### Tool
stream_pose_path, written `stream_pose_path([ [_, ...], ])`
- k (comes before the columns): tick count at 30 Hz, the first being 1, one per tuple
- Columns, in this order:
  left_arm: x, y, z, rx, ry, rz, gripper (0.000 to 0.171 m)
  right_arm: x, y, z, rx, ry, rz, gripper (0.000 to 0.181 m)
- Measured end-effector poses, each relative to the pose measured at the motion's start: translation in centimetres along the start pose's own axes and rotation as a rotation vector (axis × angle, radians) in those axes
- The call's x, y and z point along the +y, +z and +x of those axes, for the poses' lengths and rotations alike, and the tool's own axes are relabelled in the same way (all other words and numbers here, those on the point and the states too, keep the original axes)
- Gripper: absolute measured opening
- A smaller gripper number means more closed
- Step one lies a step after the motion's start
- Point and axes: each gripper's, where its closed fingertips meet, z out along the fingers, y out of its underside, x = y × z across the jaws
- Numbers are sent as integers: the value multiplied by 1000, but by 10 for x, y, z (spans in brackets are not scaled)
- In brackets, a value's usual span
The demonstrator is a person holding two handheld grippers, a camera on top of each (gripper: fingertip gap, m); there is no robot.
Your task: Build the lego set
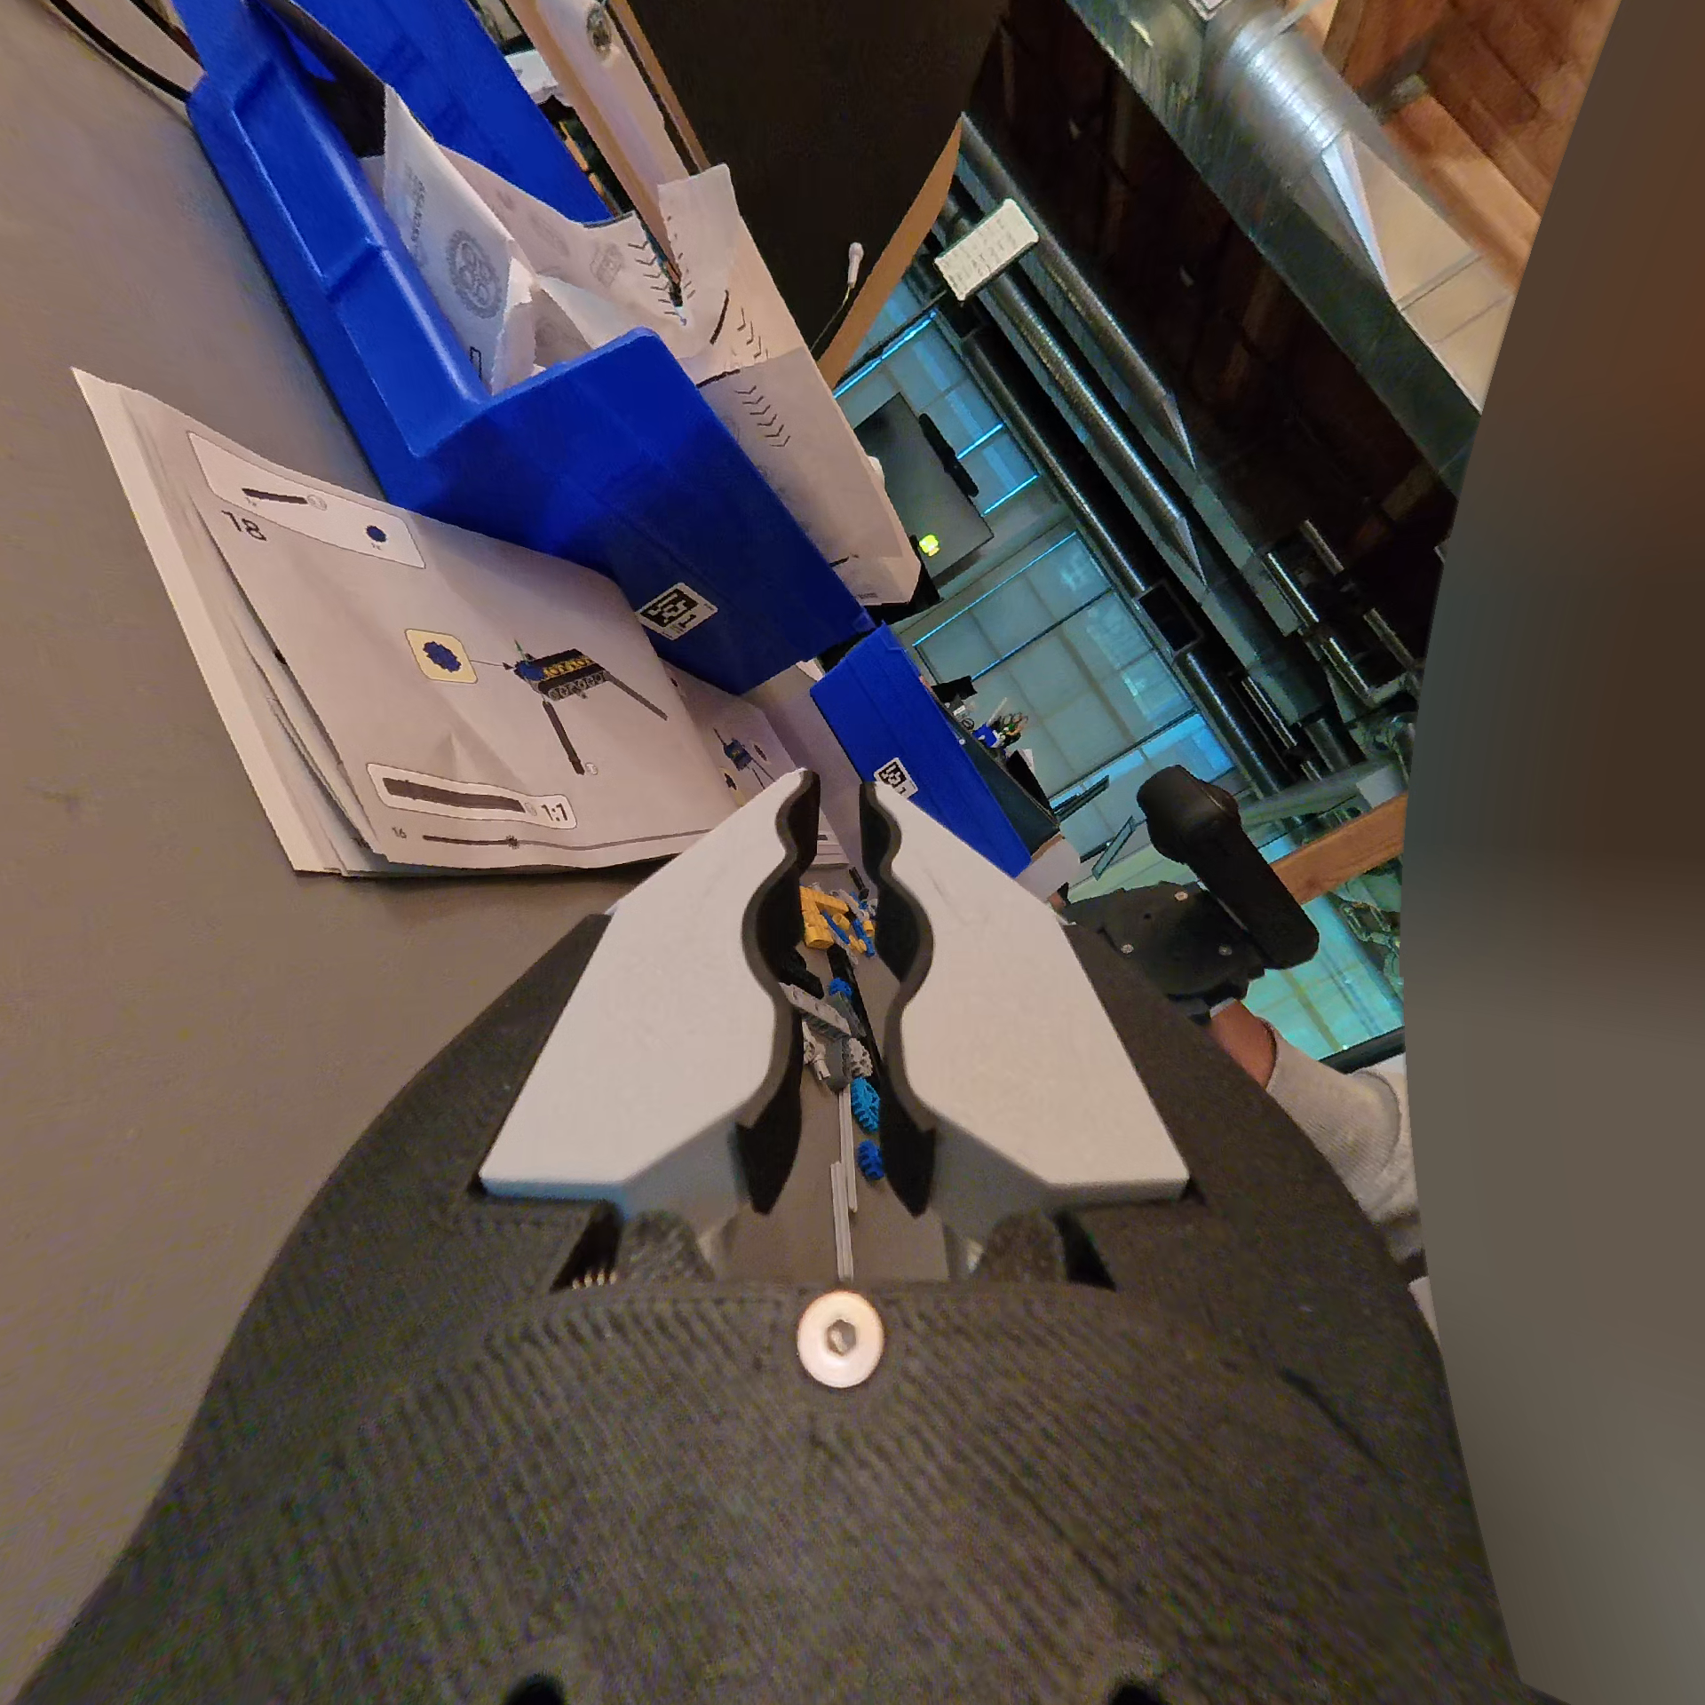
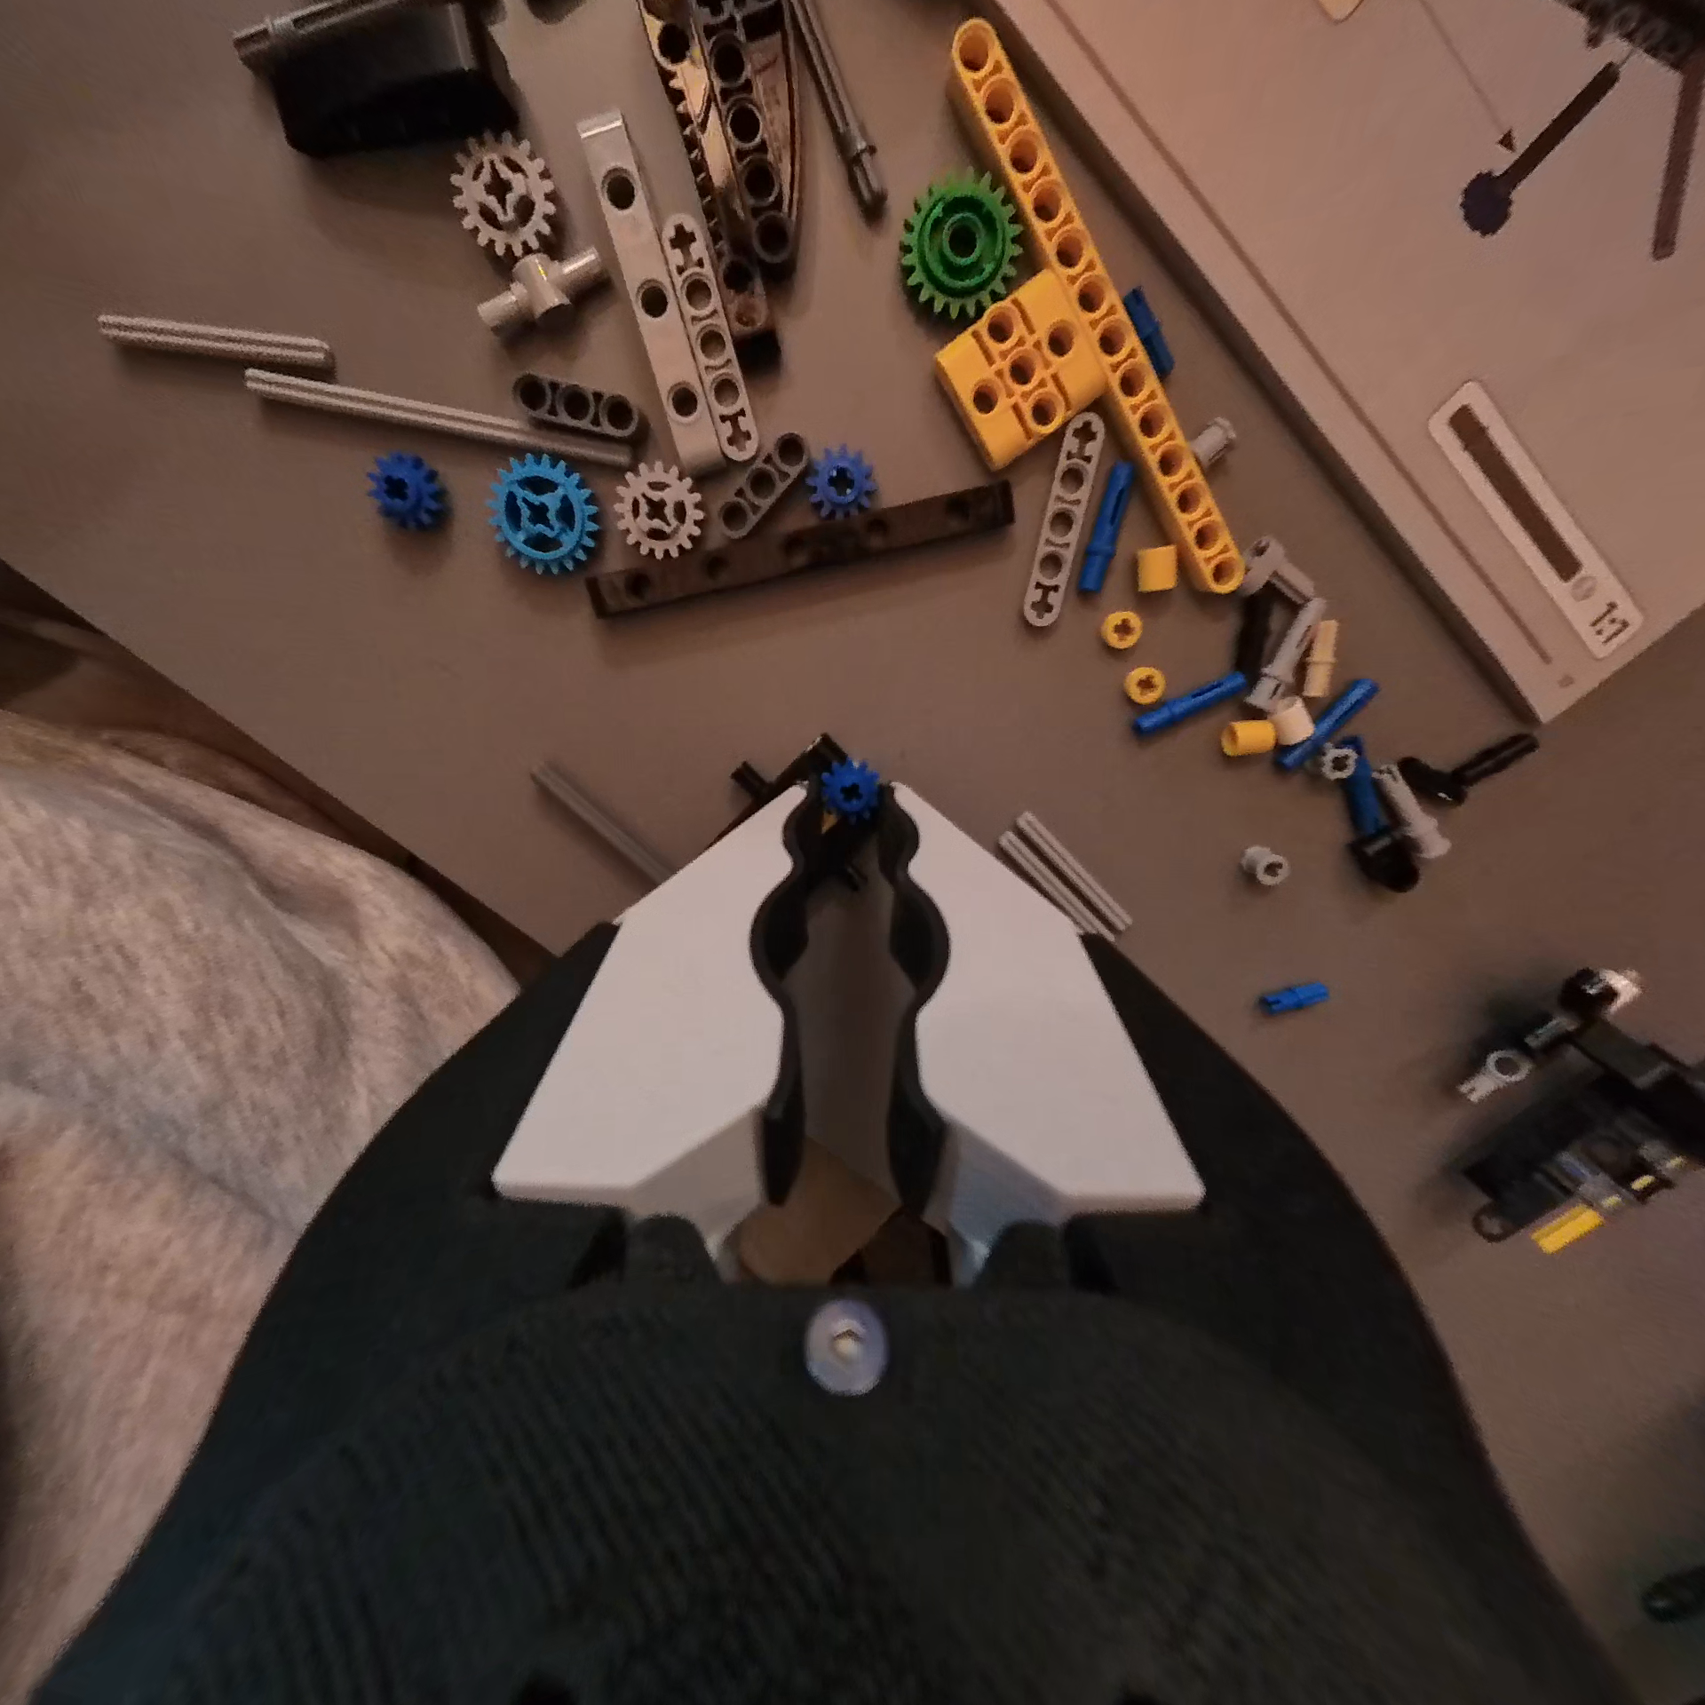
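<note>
1. In the left wrist view, an open instruction booklet (image 1: 443,683) lay flat on the grey bench (image 1: 138,969), toward its left side, with a blue bin (image 1: 554,461) holding crumpled paper bags (image 1: 517,277) just behind it.
2. The left gripper (image 1: 838,798) hung above the bench with its jaws slightly parted and nothing between them; loose parts on the bench showed through the gap.
3. In the right wrist view, a sleeve in pale knit (image 2: 184,1015) filled the left edge, off the bench's near edge.
4. Across the far part of the bench lay scattered lego pieces — grey axles (image 2: 387,406), a light blue gear (image 2: 542,510), grey gears (image 2: 503,192), a long black beam (image 2: 803,552), a green gear (image 2: 961,244) and a long yellow beam (image 2: 1098,304).
5. The right gripper (image 2: 847,798) was near the middle of the bench, its jaws pinching a small blue gear (image 2: 847,787) at the very tips, with a dark part just behind it that I cannot make out.
6. Small blue and yellow pins (image 2: 1190,706) lay farther right, and a partly built black assembly (image 2: 1587,1135) sat near the right edge — well apart from the held gear.
</note>
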Motion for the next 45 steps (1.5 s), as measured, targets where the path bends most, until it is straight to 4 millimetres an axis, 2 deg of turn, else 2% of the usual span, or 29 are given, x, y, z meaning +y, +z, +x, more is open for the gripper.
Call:
stream_pose_path([
  [32,0,-1,0,2,-10,-5,10,2,2,-1,-84,-26,-209,9],
  [39,-1,-1,1,3,-7,-1,10,2,3,-1,-91,-33,-198,9],
  [45,0,-1,5,20,7,-2,11,-2,0,-2,-106,-20,-85,10],
])
